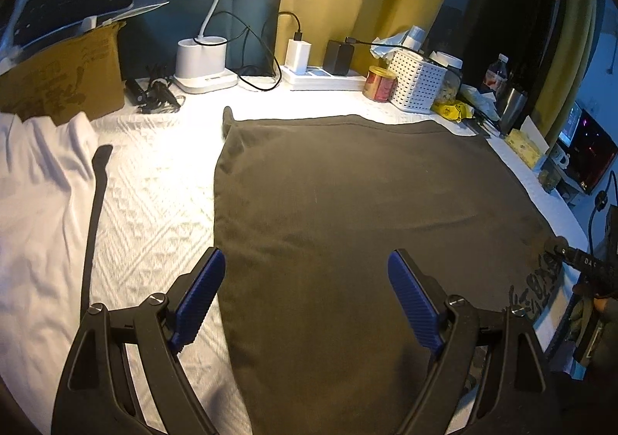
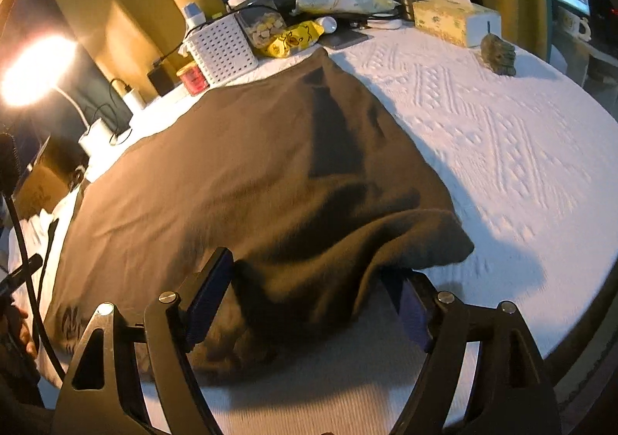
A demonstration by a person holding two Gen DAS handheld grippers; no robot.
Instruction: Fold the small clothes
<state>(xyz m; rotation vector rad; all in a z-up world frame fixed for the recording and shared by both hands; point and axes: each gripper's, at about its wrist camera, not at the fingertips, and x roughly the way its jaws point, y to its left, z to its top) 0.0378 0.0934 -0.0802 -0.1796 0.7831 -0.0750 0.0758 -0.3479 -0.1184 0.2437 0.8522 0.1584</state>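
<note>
A dark olive-brown garment [image 1: 347, 211] lies spread flat on the white quilted table cover [image 1: 154, 195]. My left gripper [image 1: 307, 280] is open, its blue pads over the garment's near left edge, holding nothing. In the right wrist view the same garment [image 2: 251, 172] has its near right corner bunched and lifted. My right gripper [image 2: 309, 292] is open, its jaws on either side of that raised fold, the right finger partly under the cloth. A white garment [image 1: 38, 203] lies at the far left with a dark strap [image 1: 94, 211] across it.
Along the back stand a lamp base [image 1: 202, 66], power strip with chargers [image 1: 320, 77], red tin [image 1: 380, 83], white perforated basket [image 1: 419, 85], yellow packet [image 1: 454, 110] and a cardboard box [image 1: 65, 75]. A tissue box [image 2: 455, 23] and a small dark object [image 2: 500, 54] sit on the right.
</note>
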